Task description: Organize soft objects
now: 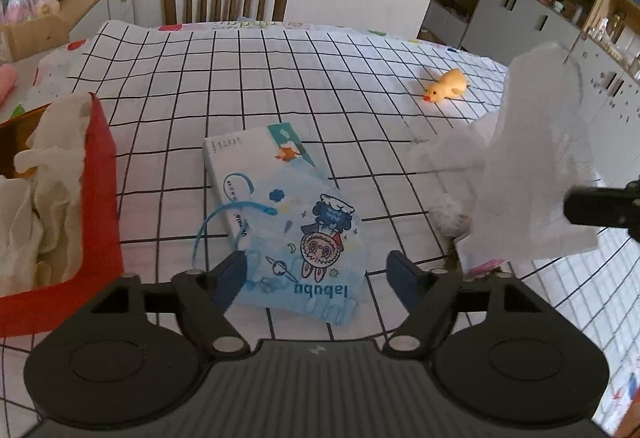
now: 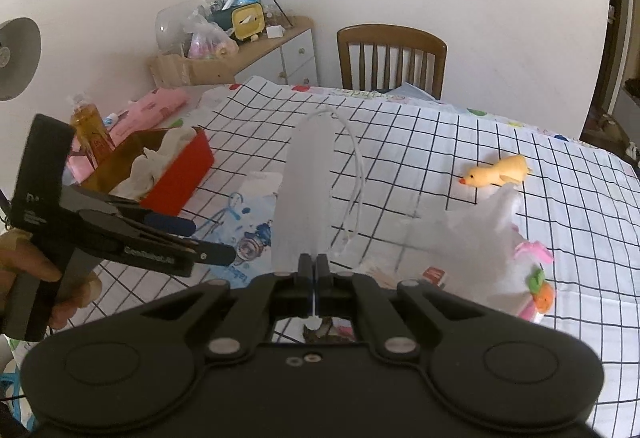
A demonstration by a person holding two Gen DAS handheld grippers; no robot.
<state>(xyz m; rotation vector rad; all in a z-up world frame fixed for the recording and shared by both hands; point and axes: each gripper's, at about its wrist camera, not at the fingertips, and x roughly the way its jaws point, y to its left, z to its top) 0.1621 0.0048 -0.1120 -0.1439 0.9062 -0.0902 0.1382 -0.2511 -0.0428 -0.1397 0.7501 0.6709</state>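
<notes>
Hovering wide open low in the left wrist view, left hand-held gripper point(image 1: 316, 274), nothing pinched between the blue pads, right above a pale blue cartoon pouch point(image 1: 308, 238) lying on the grid-patterned desk point(image 1: 240, 78). Under the pouch's upper end, a white booklet point(image 1: 248, 154). At the left edge, a red box point(image 1: 100, 206) stuffed with cream cloth point(image 1: 44, 174). Toward the upper right, a yellow plush duck point(image 1: 446, 86), well apart from the pouch. Clamped tight at lower centre of the right wrist view, right hand-held gripper point(image 2: 315, 268), holding a sheer white fabric piece point(image 2: 308, 190) with a thin looped cord, raised upright and blocking part of the desk behind. At right of that view, a crumpled white mesh heap point(image 2: 472, 238) beside pink and orange trim, close below the duck. Beyond the desk's far edge, a wooden chair point(image 2: 392, 54). At upper left, a cluttered sideboard point(image 2: 280, 46); near the box, an amber bottle point(image 2: 90, 130).
</notes>
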